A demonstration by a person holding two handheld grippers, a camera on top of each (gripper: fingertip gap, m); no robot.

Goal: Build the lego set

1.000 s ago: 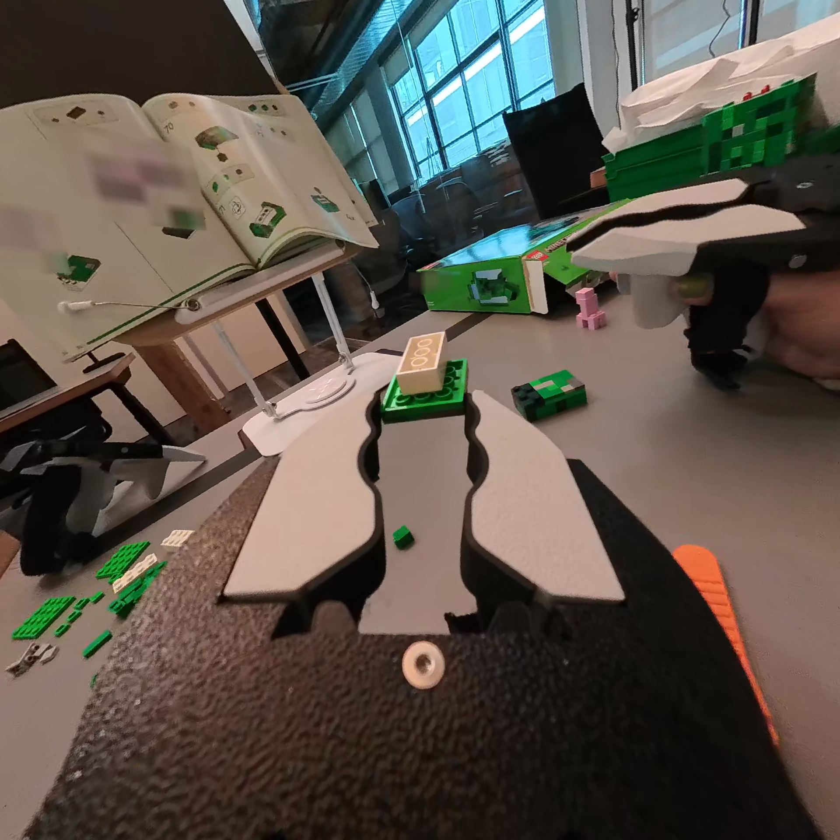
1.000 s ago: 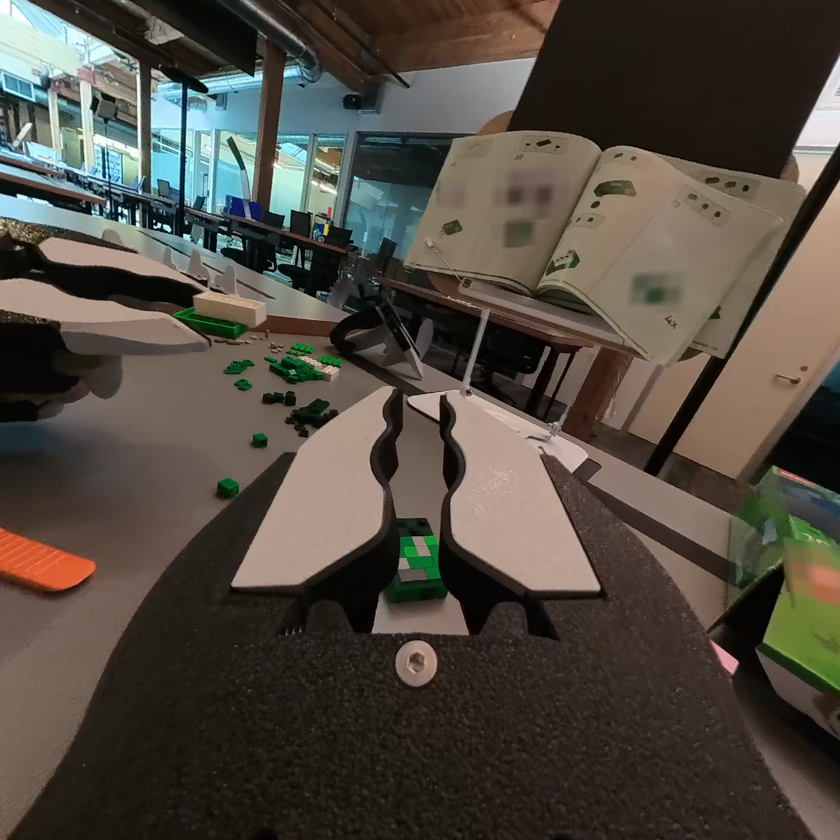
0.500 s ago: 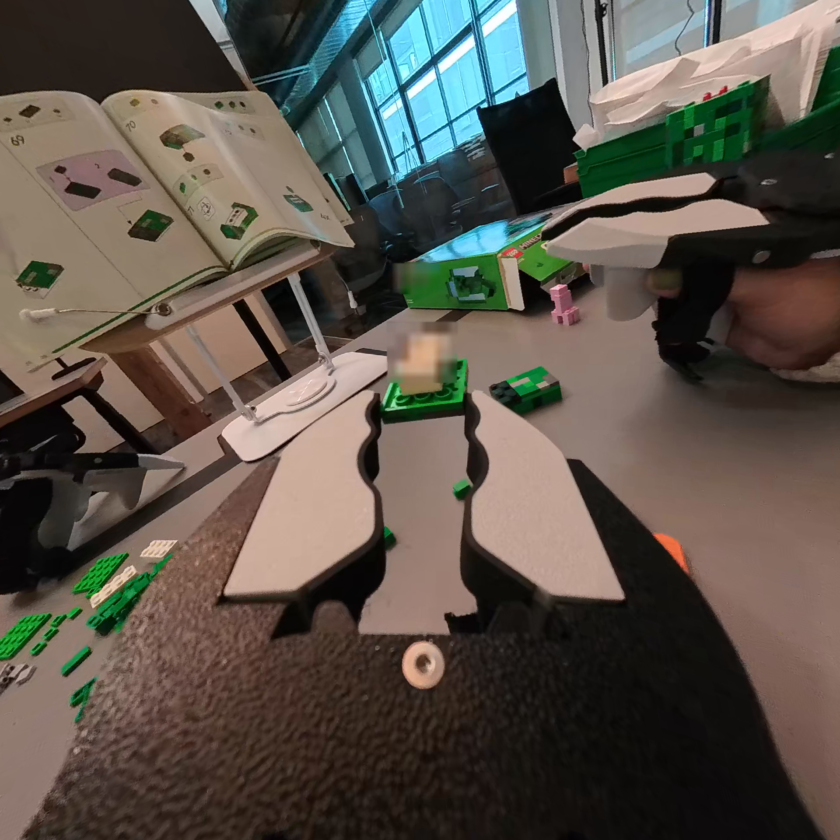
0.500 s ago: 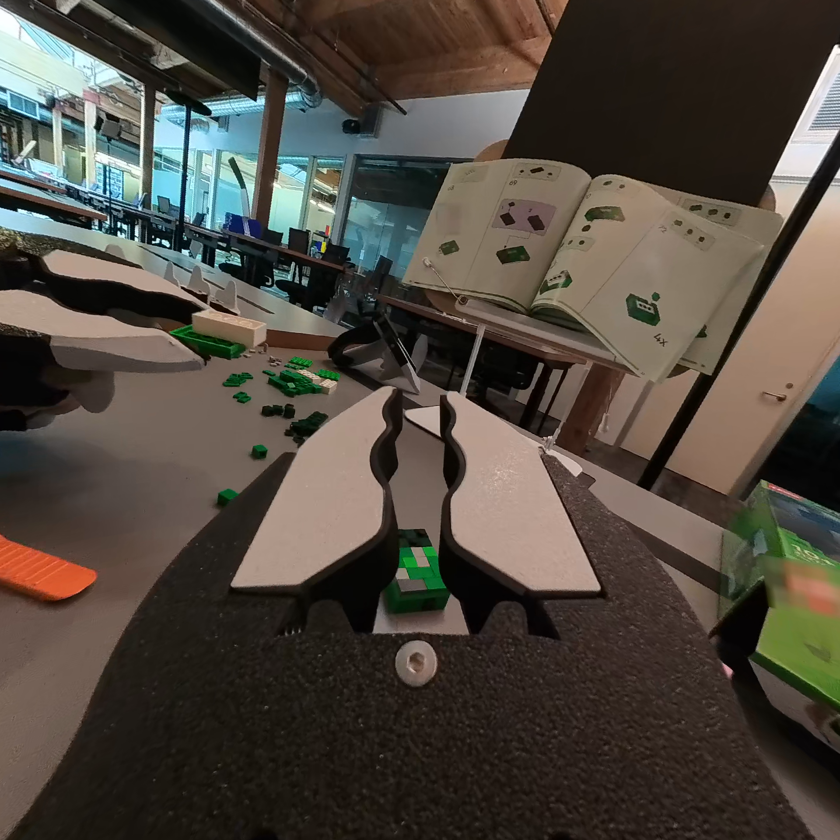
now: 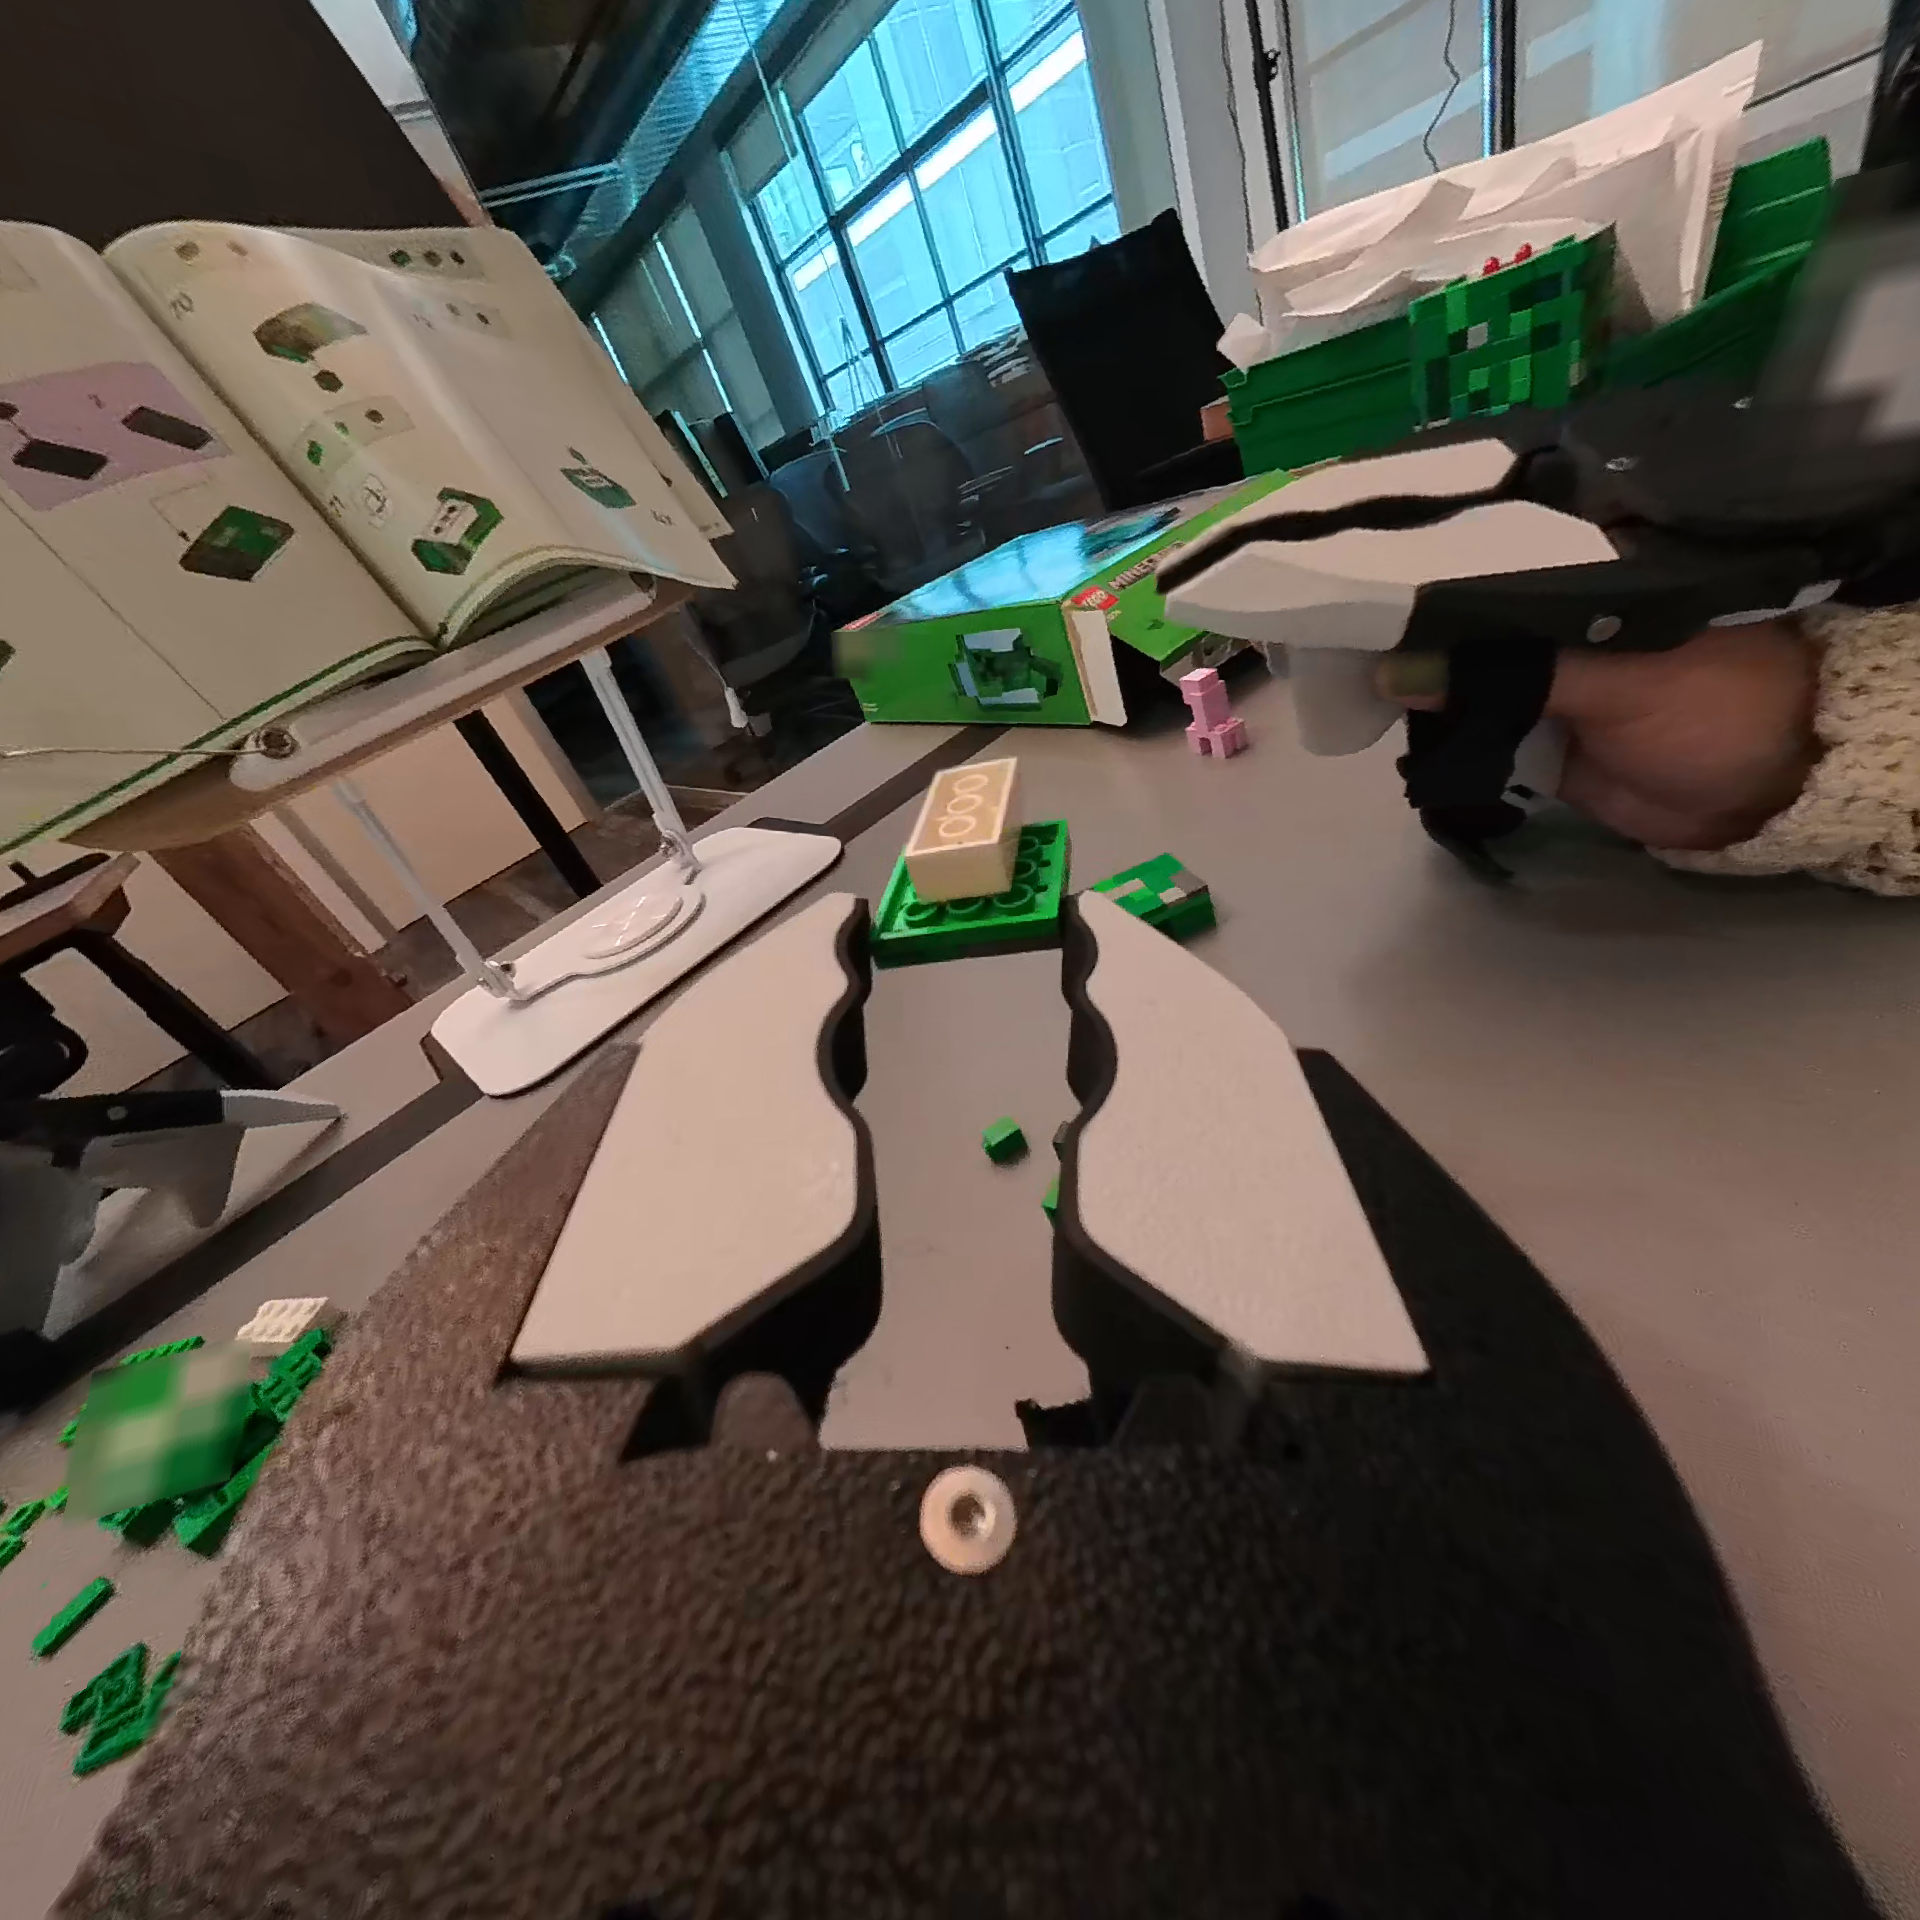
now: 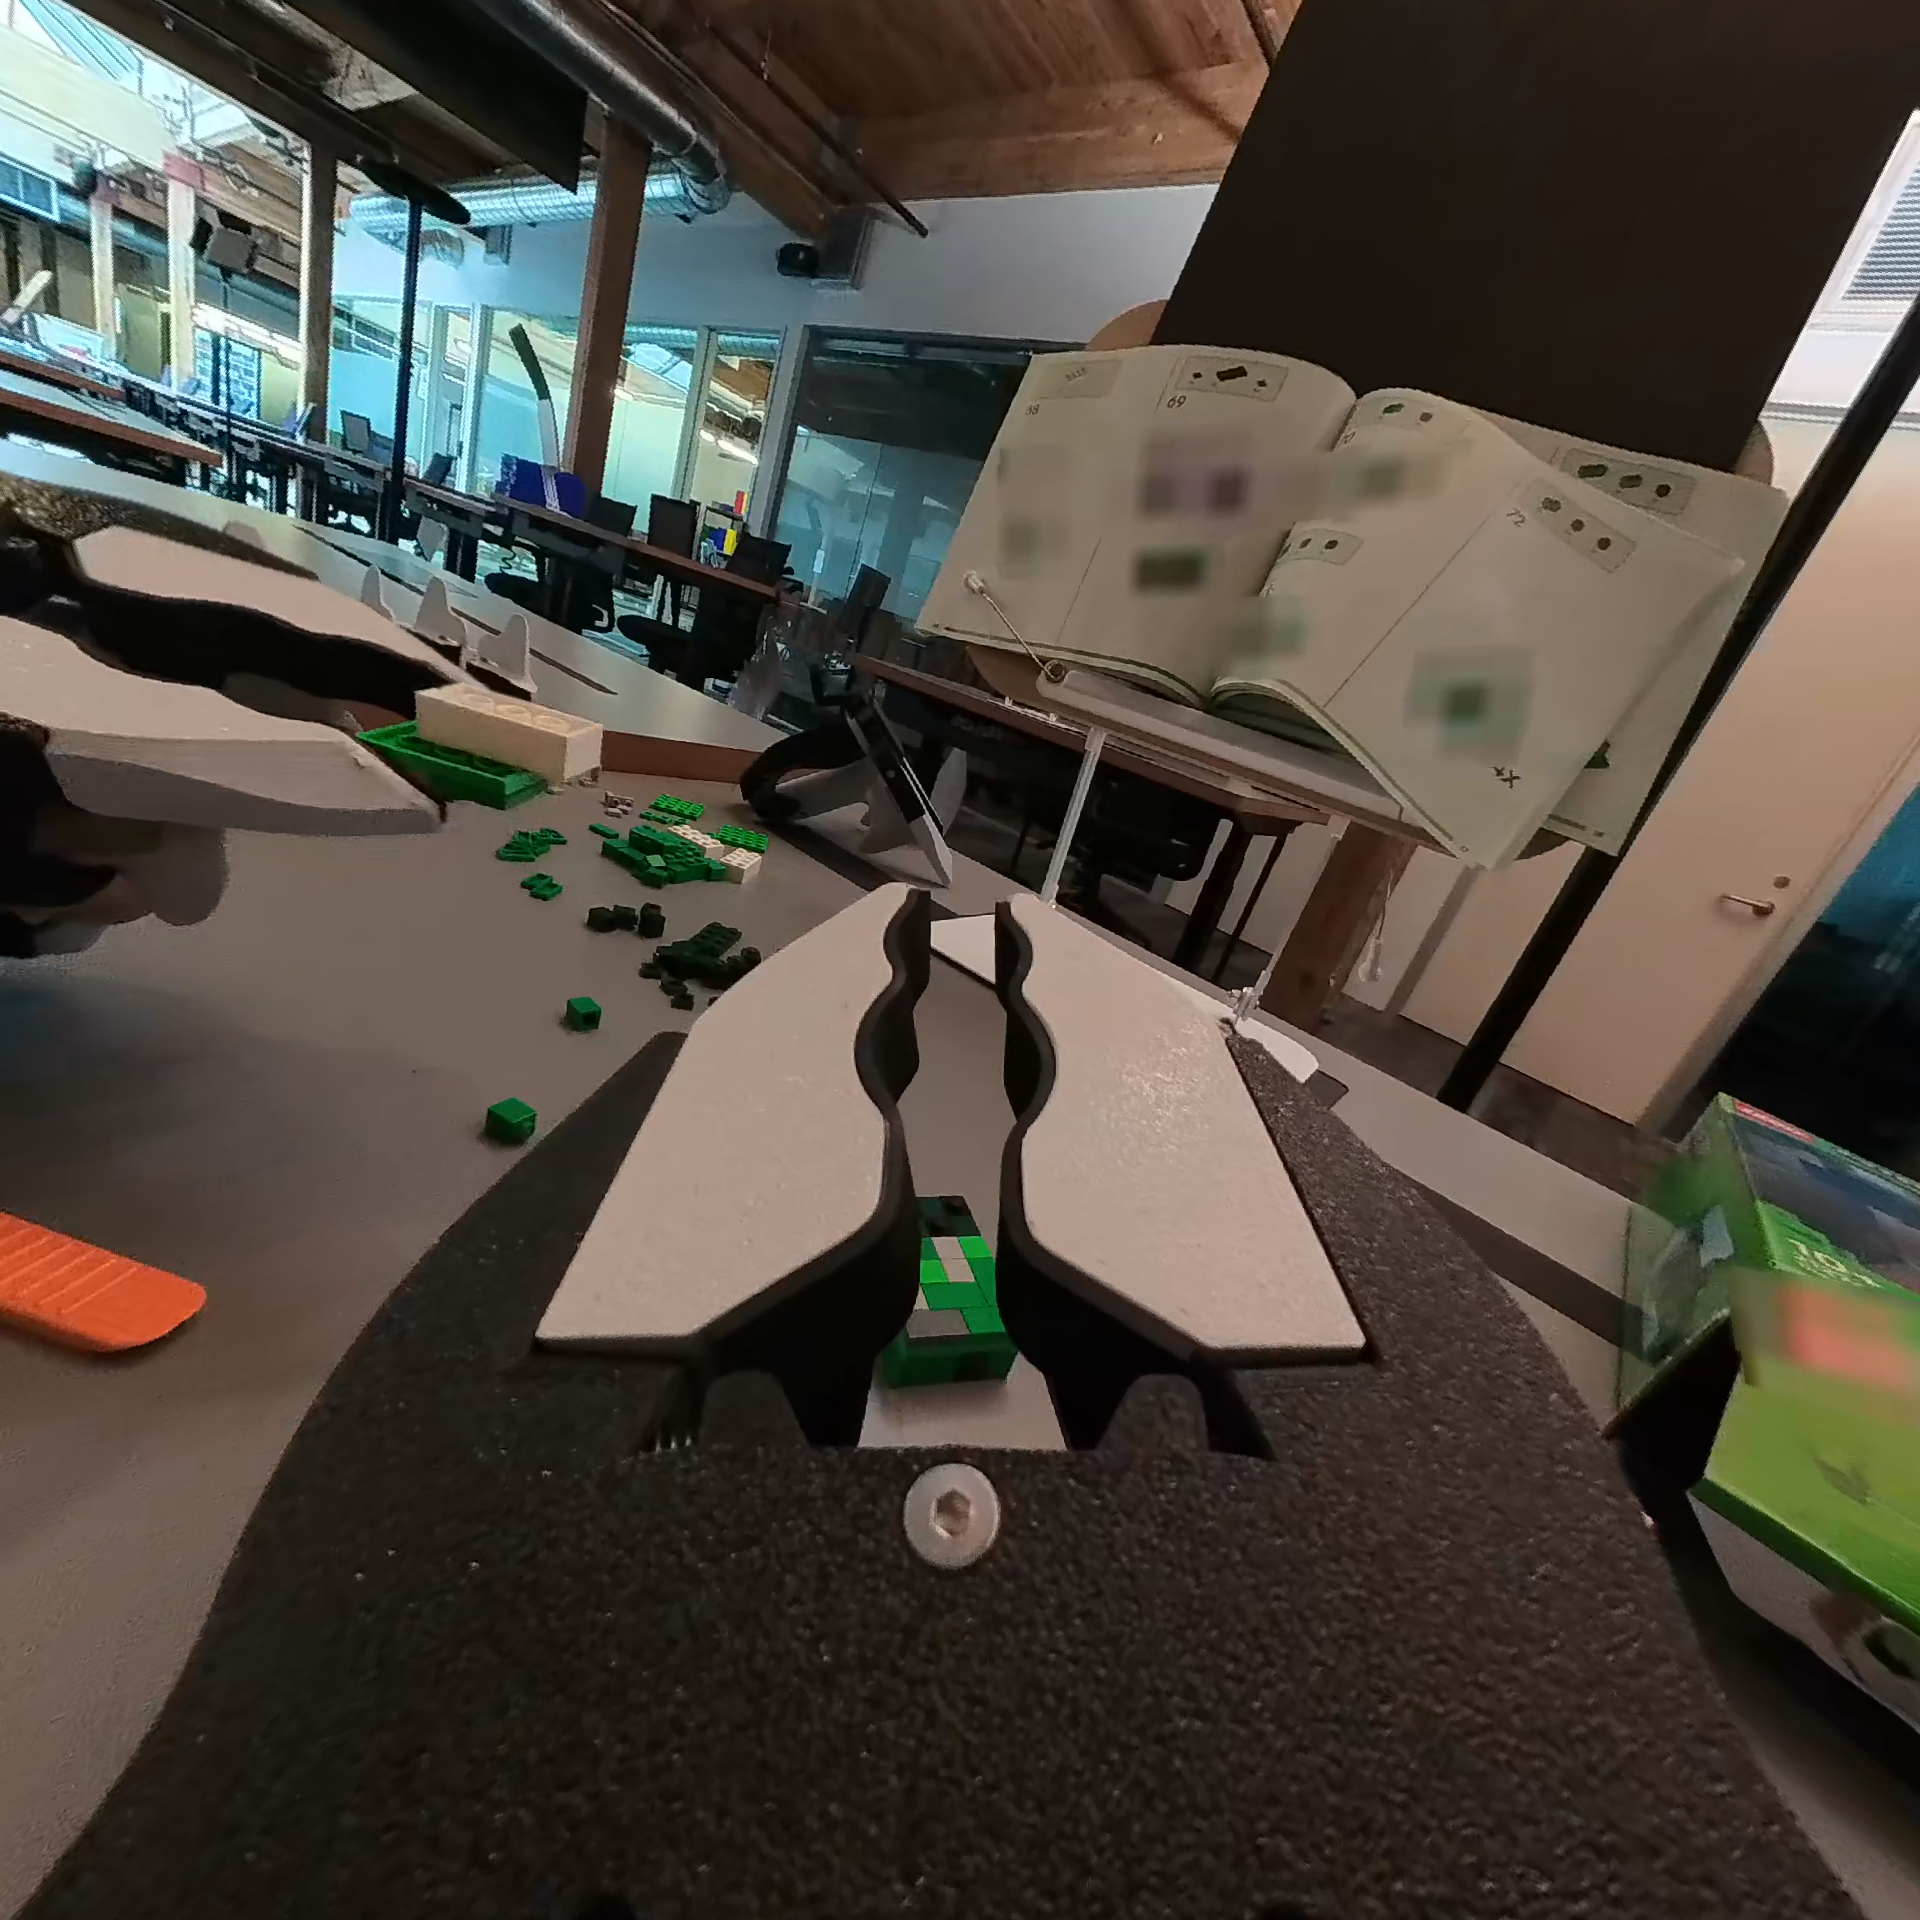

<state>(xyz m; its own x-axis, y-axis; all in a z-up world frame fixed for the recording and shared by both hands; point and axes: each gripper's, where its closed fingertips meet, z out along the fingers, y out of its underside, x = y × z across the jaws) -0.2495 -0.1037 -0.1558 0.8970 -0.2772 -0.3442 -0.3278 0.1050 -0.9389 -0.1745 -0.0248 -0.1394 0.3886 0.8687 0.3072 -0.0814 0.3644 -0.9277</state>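
Left claw (image 5: 966,935) grips green plate (image 5: 971,904); right claw (image 6: 951,914) empty, ajar

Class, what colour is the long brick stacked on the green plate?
Cream white brick on the green plate; clearest in the left wrist view.

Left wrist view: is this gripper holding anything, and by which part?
Yes. The left gripper holds the green plate that carries a white brick. The fingers pinch the plate's two side edges at its near end, right at their tips.

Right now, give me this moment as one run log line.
left gripper: holding green plate with white brick | right gripper: empty, over small green block
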